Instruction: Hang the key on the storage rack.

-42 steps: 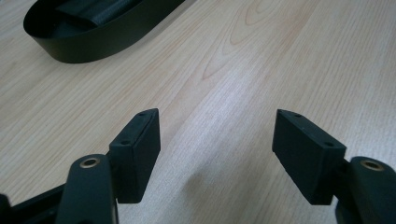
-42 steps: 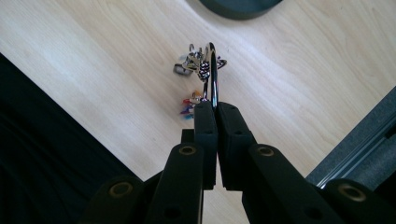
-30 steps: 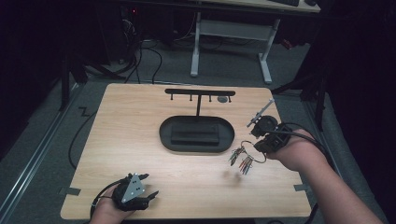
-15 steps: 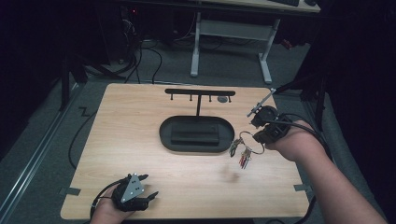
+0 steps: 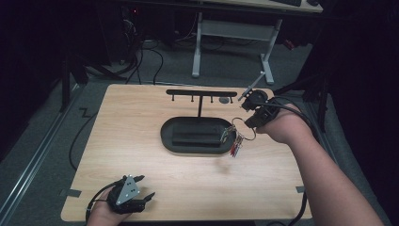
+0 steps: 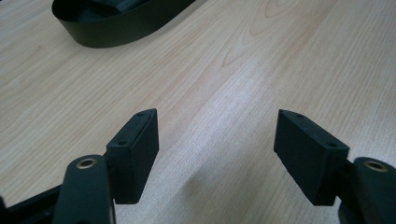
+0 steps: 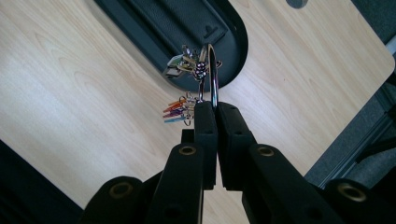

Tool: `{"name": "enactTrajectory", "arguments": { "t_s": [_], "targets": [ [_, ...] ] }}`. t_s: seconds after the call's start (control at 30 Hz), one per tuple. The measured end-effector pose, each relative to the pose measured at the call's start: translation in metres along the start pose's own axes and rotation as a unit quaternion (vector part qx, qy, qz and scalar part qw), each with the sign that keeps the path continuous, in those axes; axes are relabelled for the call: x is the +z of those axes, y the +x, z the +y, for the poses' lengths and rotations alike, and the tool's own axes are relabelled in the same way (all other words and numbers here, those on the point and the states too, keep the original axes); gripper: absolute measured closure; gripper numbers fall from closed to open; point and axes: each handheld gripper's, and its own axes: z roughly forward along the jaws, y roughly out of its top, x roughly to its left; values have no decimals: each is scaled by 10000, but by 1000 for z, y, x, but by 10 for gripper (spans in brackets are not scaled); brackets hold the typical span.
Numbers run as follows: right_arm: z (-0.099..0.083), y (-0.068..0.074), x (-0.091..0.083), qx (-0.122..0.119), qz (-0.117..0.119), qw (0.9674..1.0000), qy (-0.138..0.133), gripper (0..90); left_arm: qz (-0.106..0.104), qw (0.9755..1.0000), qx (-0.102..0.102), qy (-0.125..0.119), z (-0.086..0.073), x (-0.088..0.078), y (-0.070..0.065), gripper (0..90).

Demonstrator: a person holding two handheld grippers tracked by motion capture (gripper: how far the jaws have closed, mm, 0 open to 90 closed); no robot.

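Right gripper [image 5: 251, 120] has its jaws pinched tight on the big metal key ring [image 7: 212, 77], held in the air off the table [image 5: 141, 141], just by the right end of the black oval tray [image 5: 167, 136]; silver keys [image 7: 182, 63] and small coloured tags [image 7: 175, 113] dangle under the ring. Left gripper [image 5: 136, 197] sits low at the near left edge of the table, jaws wide apart, nothing between them, well away from the action. Looks like the step in hand is hanging the ring on the black T-shaped hook rack [image 5: 201, 93] that stands behind the tray. To do it well: keep the pinch firm on the ring's edge, carry the ring up above the bar's level, turn it so its open loop faces 1 peg, slide on, then release. Move slowly so the dangling keys don't swing and snag. In the way: the rack's upright post and the neighbouring pegs, plus the tray rim under the hanging keys; pegs are small, hard to tell which is nearest. A small grey round thing [image 5: 225, 100] lies on the table near the rack's right end, and the gripper's cable trails off to the right.
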Motion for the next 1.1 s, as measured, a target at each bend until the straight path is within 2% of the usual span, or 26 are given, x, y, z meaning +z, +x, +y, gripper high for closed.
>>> {"name": "enactTrajectory", "arguments": {
  "t_s": [0.1,0.13,0.3,0.5,0.63,0.7,0.73,0.9,0.97,1.1],
  "targets": [
    [7,-5,6,35,57,10000,-74,881,5,10000,-21,-14,-1,-1,-1,314],
    [9,-6,8,101,57,9999,-67,881,15,10000,-19,-21,-1,-2,-1,314],
    [16,-16,20,121,55,9999,-40,881,80,10000,-28,-16,-5,-7,-1,314],
    [21,-23,25,253,67,9996,-42,881,162,9997,-167,-13,-9,-12,3,314],
    [24,-27,29,238,62,9997,-27,881,183,9996,-212,-24,-10,-12,4,314],
    [26,-29,31,233,67,9997,-40,881,184,9997,-175,-1,-10,-11,4,314],
    [27,-29,31,307,64,9995,-6,881,188,9997,-150,3,-10,-11,3,314],
    [35,-34,34,246,50,9997,-19,881,192,9997,-119,-10,-9,-12,5,314],
    [39,-36,36,335,78,9994,-27,881,189,9997,-136,-14,-9,-12,7,314],
    [45,-40,41,362,83,9993,-39,881,199,9997,-107,1,-10,-13,7,315]
  ]
}}
